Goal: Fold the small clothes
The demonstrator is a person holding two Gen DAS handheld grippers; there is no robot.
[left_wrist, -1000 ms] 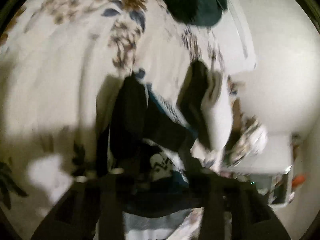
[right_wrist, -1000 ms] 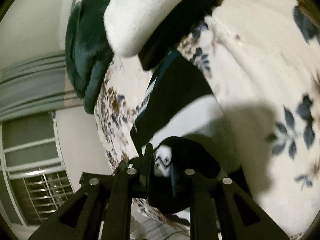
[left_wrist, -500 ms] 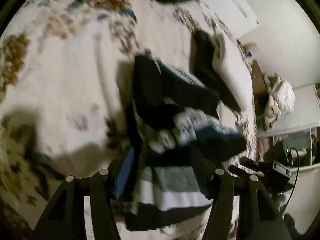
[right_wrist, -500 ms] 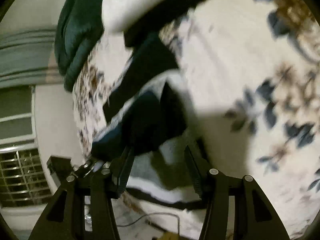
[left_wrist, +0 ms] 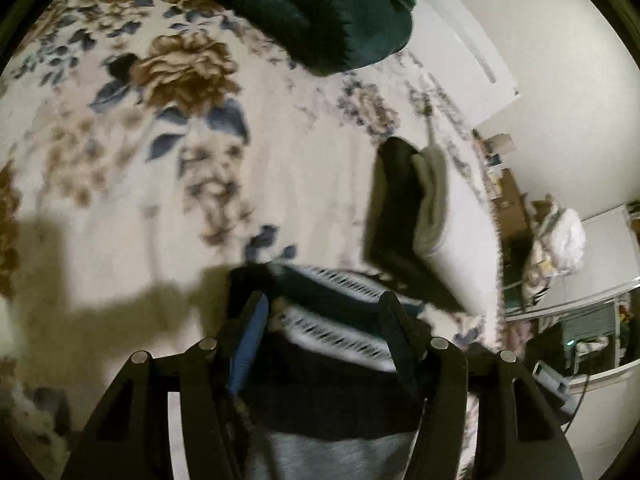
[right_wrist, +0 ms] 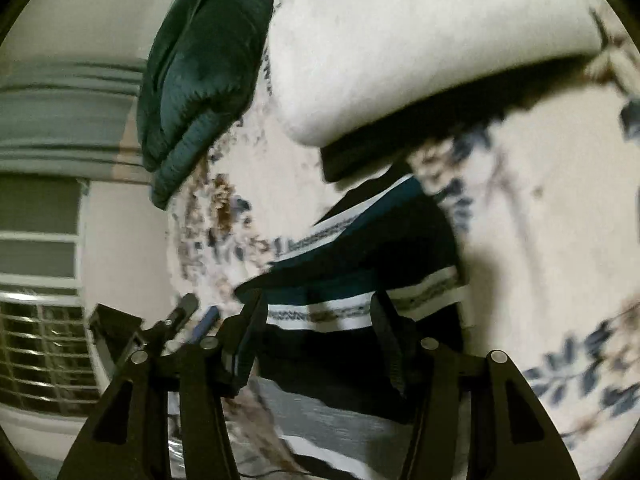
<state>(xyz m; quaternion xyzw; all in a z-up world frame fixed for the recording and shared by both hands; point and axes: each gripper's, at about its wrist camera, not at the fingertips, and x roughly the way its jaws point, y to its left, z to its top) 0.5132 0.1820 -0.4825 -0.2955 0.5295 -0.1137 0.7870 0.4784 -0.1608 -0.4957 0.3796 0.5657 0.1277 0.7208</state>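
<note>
1. Left wrist view: the left gripper (left_wrist: 324, 308) hangs low over a floral bedspread (left_wrist: 140, 152), its two fingers spread wide apart with nothing pinched between them.
2. Under and between those fingers lies the striped garment (left_wrist: 332, 344), dark navy and teal with white patterned bands and a grey band nearest the camera, spread on the bedspread.
3. Just beyond it, a folded stack of black and white clothes (left_wrist: 416, 220) sits on the bed, its near corner touching or overlapping the striped piece; I cannot tell which.
4. A dark green plush blanket (left_wrist: 320, 12) is heaped at the far end of the bed.
5. From the right wrist view, the right gripper (right_wrist: 316, 312) is likewise spread open over the striped garment (right_wrist: 368, 280), gripping nothing.
6. The stack (right_wrist: 420, 60) looms above it in that view, the green blanket (right_wrist: 200, 72) to its left, and a window with a grille (right_wrist: 40, 344) shows beyond the bed's edge.
7. Both views are somewhat blurred.
</note>
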